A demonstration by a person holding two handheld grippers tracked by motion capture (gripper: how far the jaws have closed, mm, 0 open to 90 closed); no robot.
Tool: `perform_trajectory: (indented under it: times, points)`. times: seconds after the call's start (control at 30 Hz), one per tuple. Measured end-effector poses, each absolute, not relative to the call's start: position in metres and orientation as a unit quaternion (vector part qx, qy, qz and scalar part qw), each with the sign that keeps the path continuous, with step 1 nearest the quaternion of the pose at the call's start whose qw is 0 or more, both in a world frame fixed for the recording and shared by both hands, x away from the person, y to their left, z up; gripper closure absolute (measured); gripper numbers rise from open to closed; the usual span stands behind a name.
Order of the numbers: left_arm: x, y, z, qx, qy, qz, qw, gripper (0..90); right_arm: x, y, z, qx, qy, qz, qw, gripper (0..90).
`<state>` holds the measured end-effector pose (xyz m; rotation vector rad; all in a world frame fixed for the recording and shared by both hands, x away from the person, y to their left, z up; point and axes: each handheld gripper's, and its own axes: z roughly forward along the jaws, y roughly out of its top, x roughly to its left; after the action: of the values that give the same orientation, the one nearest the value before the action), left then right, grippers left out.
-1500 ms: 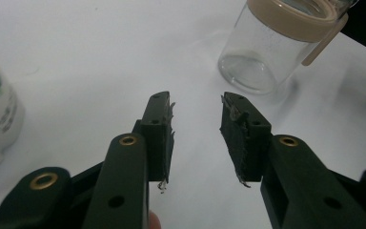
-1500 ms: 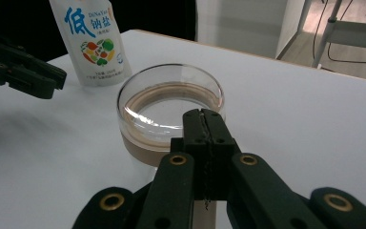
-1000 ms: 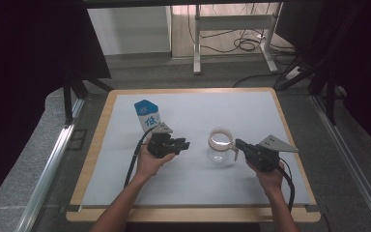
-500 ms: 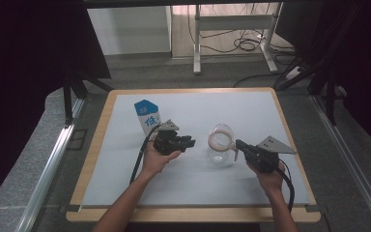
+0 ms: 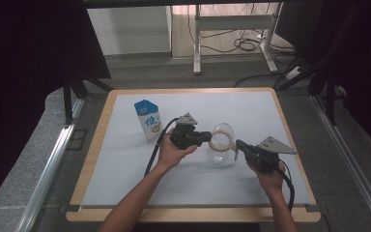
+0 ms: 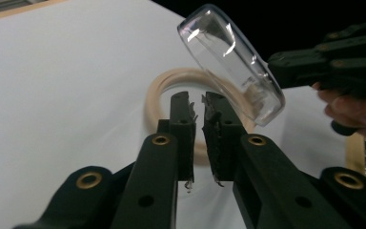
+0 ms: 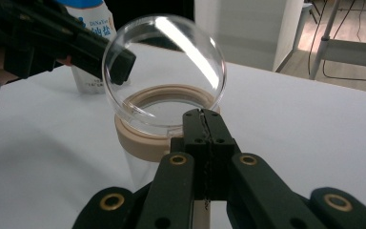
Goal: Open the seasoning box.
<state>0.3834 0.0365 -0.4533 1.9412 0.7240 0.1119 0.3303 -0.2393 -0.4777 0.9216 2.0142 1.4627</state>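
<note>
A clear glass jar [image 5: 219,153] with a beige collar [image 7: 143,140] stands at the middle of the white mat. Its clear domed lid [image 7: 171,67] is tilted up over the mouth. From the left, my left gripper [image 5: 208,138] reaches the lid's edge. In the left gripper view its jaws [image 6: 198,102] are almost closed, with the lid [image 6: 228,57] just up and right of them and the collar [image 6: 157,95] behind. From the right, my right gripper [image 5: 237,144] meets the jar. Its jaws [image 7: 202,117] are pressed together against the collar's near side.
A blue and white carton [image 5: 148,121] stands upright left of the jar, behind my left hand. The white mat lies on a wood-edged board [image 5: 92,159]. Cables trail from both grippers toward the front edge. Beyond the board are a metal frame and floor cables.
My left gripper has moved right from beside the carton to the jar. The lid, flat a second ago, now stands tilted up. The right gripper has held its place.
</note>
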Motion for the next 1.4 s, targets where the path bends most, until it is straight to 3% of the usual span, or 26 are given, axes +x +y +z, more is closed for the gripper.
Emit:
perform_trajectory:
  times: [0.3,0.47,0.57,0.77,1.17,1.4]
  points:
    - [0.383,0.029,-0.447,0.807,0.293,0.04,0.51,89.8,0.316,-0.237,-0.475,0.336,0.738,0.531,0.245,89.8]
    - [0.382,0.02,-0.441,0.815,0.283,0.036,0.505,90.0,0.298,-0.227,-0.486,0.329,0.759,0.52,0.215,79.6]
    - [0.38,0.012,-0.437,0.82,0.274,0.037,0.502,89.9,0.29,-0.218,-0.5,0.329,0.773,0.507,0.192,68.6]
    - [0.376,-0.005,-0.432,0.826,0.26,0.035,0.499,90.0,0.282,-0.208,-0.522,0.328,0.802,0.473,0.158,59.2]
    - [0.369,-0.035,-0.426,0.841,0.232,0.038,0.487,89.8,0.286,-0.209,-0.527,0.338,0.811,0.451,0.157,55.5]
    - [0.369,-0.027,-0.427,0.839,0.236,0.043,0.488,86.3,0.287,-0.207,-0.529,0.338,0.814,0.446,0.159,54.4]
